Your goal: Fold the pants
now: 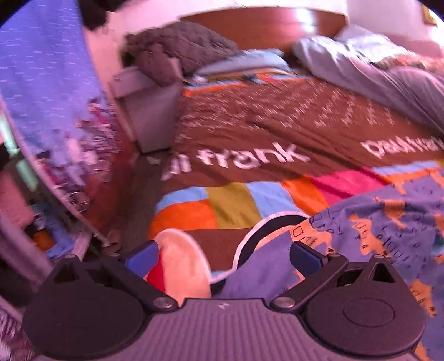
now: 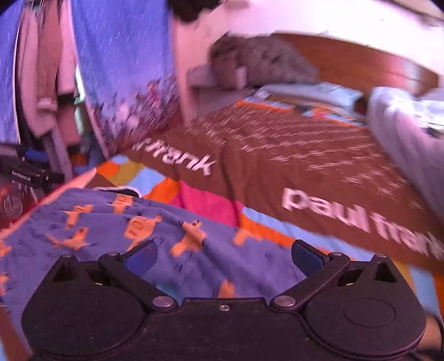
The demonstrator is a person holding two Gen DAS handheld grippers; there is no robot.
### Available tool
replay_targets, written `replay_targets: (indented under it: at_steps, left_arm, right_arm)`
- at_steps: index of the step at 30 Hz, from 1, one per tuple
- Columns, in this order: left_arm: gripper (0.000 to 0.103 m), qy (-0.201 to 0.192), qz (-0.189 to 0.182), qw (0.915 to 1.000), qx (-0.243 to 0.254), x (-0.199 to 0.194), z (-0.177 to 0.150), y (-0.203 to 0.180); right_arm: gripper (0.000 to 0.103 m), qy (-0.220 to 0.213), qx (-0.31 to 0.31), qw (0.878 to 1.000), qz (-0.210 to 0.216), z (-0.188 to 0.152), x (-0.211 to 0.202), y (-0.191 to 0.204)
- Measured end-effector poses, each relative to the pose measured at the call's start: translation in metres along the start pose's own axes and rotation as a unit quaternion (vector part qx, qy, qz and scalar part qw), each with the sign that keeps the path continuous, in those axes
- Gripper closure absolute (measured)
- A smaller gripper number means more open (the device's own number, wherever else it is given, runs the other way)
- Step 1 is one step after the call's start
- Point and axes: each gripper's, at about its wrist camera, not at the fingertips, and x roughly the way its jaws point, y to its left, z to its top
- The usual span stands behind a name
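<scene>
The pants (image 1: 388, 222) are blue-purple with orange aeroplane prints and lie rumpled on the colourful bedspread (image 1: 249, 130). In the left wrist view they spread to the right, with one plain blue fold reaching in beside the right finger. My left gripper (image 1: 224, 258) is open, low over the bed's near corner. In the right wrist view the pants (image 2: 138, 230) fill the lower left and pass under my right gripper (image 2: 223, 255), which is open just above the cloth. Neither gripper holds anything. The frames are motion-blurred.
A grey bedside box (image 1: 149, 111) with a heaped grey blanket (image 1: 177, 47) stands left of the bed. A wooden headboard (image 1: 263, 25), a pillow (image 1: 244, 64) and a grey duvet (image 1: 388, 75) lie at the far end. A blue curtain (image 1: 41, 69) and floor clutter are on the left.
</scene>
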Motion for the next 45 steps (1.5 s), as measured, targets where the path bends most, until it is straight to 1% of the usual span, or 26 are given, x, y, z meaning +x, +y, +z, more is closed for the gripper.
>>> replay_targets:
  at_steps: [3,5,6,7,8,10,11,12,14,16,18,19,20,21,22,23,24,25,26,28,30,33,36,38,40,45]
  left_arm:
    - [0.006,0.028,-0.028,0.999,0.022,0.028,0.0,0.005]
    - [0.012,0.039,-0.054,0.9972,0.035,0.04,-0.001,0.008]
    - [0.016,0.043,-0.067,0.996,0.041,0.044,-0.002,0.009]
    - [0.019,0.046,-0.079,0.9948,0.045,0.047,-0.002,0.01]
    - [0.027,0.045,-0.091,0.9935,0.05,0.049,-0.004,0.009]
    - [0.037,0.044,-0.113,0.9906,0.063,0.05,-0.009,0.004]
    - [0.045,0.051,-0.118,0.989,0.074,0.051,-0.011,-0.001]
    - [0.053,0.064,-0.115,0.9876,0.086,0.054,-0.013,-0.006]
    - [0.054,0.071,-0.103,0.9874,0.097,0.057,-0.017,-0.013]
    - [0.061,0.077,-0.098,0.9879,0.093,0.059,-0.014,-0.016]
    - [0.079,0.093,-0.098,0.988,0.075,0.062,-0.009,-0.015]
    - [0.083,0.102,-0.096,0.9879,0.067,0.063,-0.006,-0.014]
    - [0.089,0.11,-0.092,0.9877,0.062,0.065,-0.004,-0.014]
    - [0.096,0.12,-0.086,0.9873,0.059,0.066,-0.002,-0.014]
    - [0.099,0.128,-0.083,0.9867,0.055,0.067,0.001,-0.015]
    - [0.102,0.134,-0.082,0.9863,0.052,0.066,0.002,-0.016]
    - [0.102,0.136,-0.071,0.9866,0.055,0.065,0.004,-0.019]
    - [0.102,0.134,-0.059,0.9874,0.061,0.062,0.006,-0.022]
    - [0.103,0.128,-0.045,0.9884,0.067,0.058,0.008,-0.025]
    - [0.103,0.108,-0.016,0.991,0.077,0.048,0.013,-0.028]
    - [0.103,0.086,-0.003,0.9938,0.07,0.039,0.019,-0.027]
    - [0.103,0.049,0.024,0.997,0.056,0.034,0.023,-0.022]
    - [0.102,0.051,0.037,0.9959,0.065,0.05,0.015,-0.024]
    - [0.102,0.069,0.047,0.9934,0.079,0.066,0.006,-0.027]
    - [0.102,0.069,0.048,0.993,0.083,0.071,0.0,-0.028]
    - [0.102,0.041,0.041,0.9956,0.074,0.05,0.002,-0.024]
  right_arm:
    - [0.001,0.038,-0.057,0.997,0.038,0.032,0.06,-0.004]
    - [0.004,0.057,-0.096,0.993,0.033,0.042,0.091,0.004]
    - [0.015,0.071,-0.106,0.991,0.027,0.045,0.104,0.007]
    - [0.021,0.086,-0.112,0.99,0.025,0.048,0.119,0.008]
    - [0.03,0.096,-0.111,0.989,0.029,0.048,0.127,0.008]
    - [0.032,0.113,-0.115,0.986,0.04,0.049,0.143,0.006]
    - [0.032,0.12,-0.123,0.984,0.047,0.048,0.146,0.006]
    - [0.033,0.124,-0.133,0.982,0.052,0.047,0.147,0.006]
    - [0.033,0.134,-0.158,0.976,0.061,0.043,0.148,0.007]
    - [0.033,0.143,-0.178,0.972,0.06,0.037,0.151,0.008]
    - [0.034,0.154,-0.187,0.969,0.048,0.03,0.158,0.008]
    - [0.035,0.157,-0.178,0.97,0.049,0.029,0.16,0.006]
    - [0.037,0.159,-0.163,0.972,0.054,0.029,0.162,0.003]
    - [0.045,0.161,-0.149,0.974,0.059,0.029,0.163,0.0]
    - [0.049,0.164,-0.136,0.975,0.067,0.028,0.162,-0.002]
    - [0.06,0.165,-0.129,0.975,0.071,0.029,0.161,-0.002]
    - [0.074,0.166,-0.126,0.975,0.077,0.029,0.16,0.0]
    - [0.079,0.166,-0.129,0.975,0.078,0.03,0.158,0.003]
    - [0.092,0.166,-0.137,0.974,0.072,0.03,0.158,0.006]
    - [0.1,0.168,-0.153,0.972,0.06,0.033,0.156,0.011]
    - [0.101,0.154,-0.162,0.974,0.046,0.039,0.15,0.016]
    - [0.101,0.109,-0.164,0.98,0.013,0.052,0.14,0.018]
    - [0.101,0.072,-0.149,0.986,-0.003,0.055,0.143,0.017]
    - [0.101,0.094,-0.157,0.983,-0.008,0.049,0.16,0.022]
    - [0.101,0.115,-0.175,0.978,-0.011,0.036,0.176,0.031]
    - [0.102,0.084,-0.166,0.982,-0.025,0.032,0.166,0.031]
